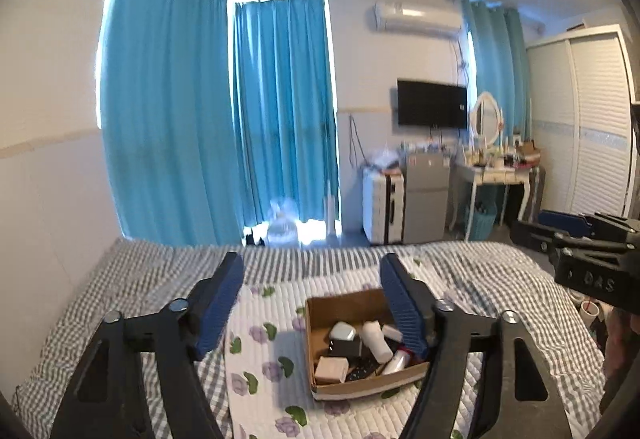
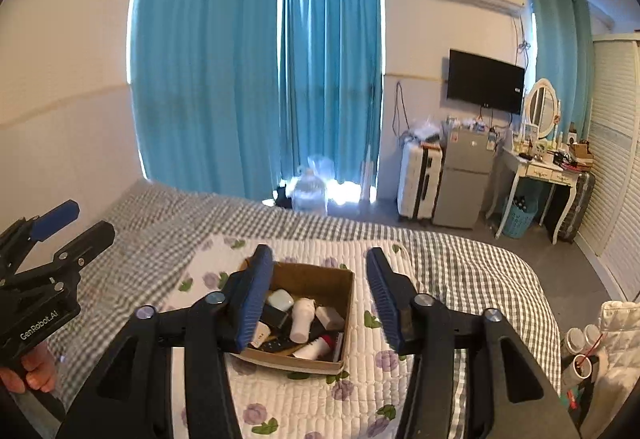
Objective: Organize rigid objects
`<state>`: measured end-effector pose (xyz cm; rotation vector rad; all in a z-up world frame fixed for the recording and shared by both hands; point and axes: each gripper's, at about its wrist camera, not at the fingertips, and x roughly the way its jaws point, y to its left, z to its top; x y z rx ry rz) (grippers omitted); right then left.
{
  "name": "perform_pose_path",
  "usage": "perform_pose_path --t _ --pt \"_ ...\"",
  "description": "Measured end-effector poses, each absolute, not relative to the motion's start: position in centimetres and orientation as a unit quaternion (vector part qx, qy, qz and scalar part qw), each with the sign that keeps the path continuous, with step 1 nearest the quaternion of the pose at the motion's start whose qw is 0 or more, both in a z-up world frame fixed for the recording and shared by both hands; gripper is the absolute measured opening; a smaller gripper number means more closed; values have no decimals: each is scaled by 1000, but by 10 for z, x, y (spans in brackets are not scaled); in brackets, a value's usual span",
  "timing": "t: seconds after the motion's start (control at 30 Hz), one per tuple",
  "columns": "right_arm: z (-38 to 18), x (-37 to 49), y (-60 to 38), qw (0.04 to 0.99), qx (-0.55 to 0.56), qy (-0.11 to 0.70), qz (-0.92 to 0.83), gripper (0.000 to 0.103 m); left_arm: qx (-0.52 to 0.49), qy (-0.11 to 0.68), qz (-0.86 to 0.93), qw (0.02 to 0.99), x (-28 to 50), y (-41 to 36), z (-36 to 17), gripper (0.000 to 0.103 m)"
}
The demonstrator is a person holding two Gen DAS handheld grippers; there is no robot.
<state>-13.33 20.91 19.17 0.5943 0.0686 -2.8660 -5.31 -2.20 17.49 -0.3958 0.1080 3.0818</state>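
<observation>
While both grippers hang above the bed with nothing in them, the left gripper (image 1: 312,271) and right gripper (image 2: 316,263) stand apart. Low in the middle, the box (image 1: 320,309) holds the small things (image 1: 374,337). Aim low and slowly.

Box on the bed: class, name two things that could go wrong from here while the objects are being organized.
1. The box rests on a soft quilt; pressing one side might tip it.
2. Bottles and cases lie piled loosely; lifting one could drag others out.
Both grippers hang open above, holding nothing.
</observation>
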Motion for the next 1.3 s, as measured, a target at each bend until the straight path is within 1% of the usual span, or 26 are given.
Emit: perform_pose_path --t 0.03,0.13,0.17,0.2,0.23,0.27,0.3,0.43,0.57,0.67,0.73,0.8,0.87,0.97,1.3 --pt "190 -126 210 109 193 22 -975 63 -120 36 992 12 -50 -23 173 83" --pt "176 -108 209 103 171 21 -980 69 -105 32 994 5 -45 -25 157 90" --pt "169 -105 208 103 168 20 -980 73 -103 30 994 7 -46 -25 148 92" --pt "163 -103 207 103 166 18 -981 81 -103 28 994 6 -48 -26 142 100" --pt "151 -103 206 103 162 16 -981 87 -105 26 994 4 -52 -26 132 103" --pt "142 -103 206 104 157 14 -982 98 -107 26 994 2 -55 -26 122 103" --pt "134 -104 208 98 152 12 -983 103 -109 28 994 0 -58 -27 111 103" --pt "88 -124 209 71 140 7 -988 103 -129 32 991 -9 -69 -24 68 103" --pt "43 -135 217 70 138 -15 -988 103 -146 33 989 -11 -82 -23 27 103" --pt "11 -140 223 66 144 -14 -987 103 -144 35 989 -7 -80 -24 7 103" --pt "-3 -145 225 61 158 -6 -985 103 -161 32 986 -3 -83 -26 -4 103" --pt "-10 -151 227 63 179 -14 -982 103 -171 33 985 -5 -84 -28 -10 103" --pt "-10 -150 227 64 175 -24 -982 103 -169 33 985 -11 -82 -29 -13 103" --pt "-10 -146 225 61 164 -16 -984 103 -164 27 986 -14 -79 -30 -14 103" --pt "-18 -150 218 58 186 -1 -981 103 -160 26 987 -16 -78 -30 -14 103"
